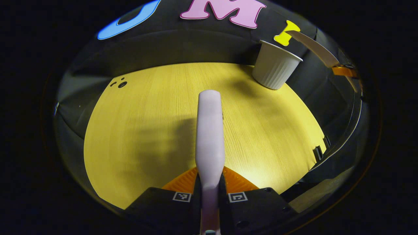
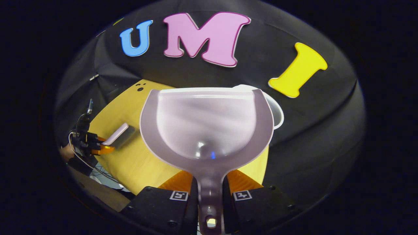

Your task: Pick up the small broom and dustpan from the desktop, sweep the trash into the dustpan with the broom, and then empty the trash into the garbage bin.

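At the bottom centre of the left gripper view, the left gripper (image 1: 210, 182) is closed on the handle of the small broom (image 1: 210, 130), both fingers pressing its sides. The pale handle runs straight up the middle of the frame, with its rounded end over the yellow wooden desktop (image 1: 137, 130). The broom's bristles cannot be seen from this angle. A shadow of the broom and tool falls on the wood to the left of the handle. Toward the upper right of this view stands the garbage bin (image 1: 275, 67), a pale ribbed cup-shaped container at the far edge of the desktop, upright and open at the top. Just right of it, higher in the frame, the edge of the dustpan (image 1: 315, 49) appears as a thin pale blade.

Low in the centre of the right gripper view, the right gripper (image 2: 210, 191) is clamped on the dustpan's (image 2: 205, 124) handle, a finger against each side. The translucent scoop fills the middle of the frame, its open front edge turned away from the camera and raised above the desktop (image 2: 130, 163). Behind its upper right rim, the white rim of the garbage bin (image 2: 276, 112) peeks out, so the pan sits in front of or over the bin; whether they touch cannot be told. At the left of this view the left gripper (image 2: 98, 145) shows farther off, holding the small broom (image 2: 119, 133) above the wood.
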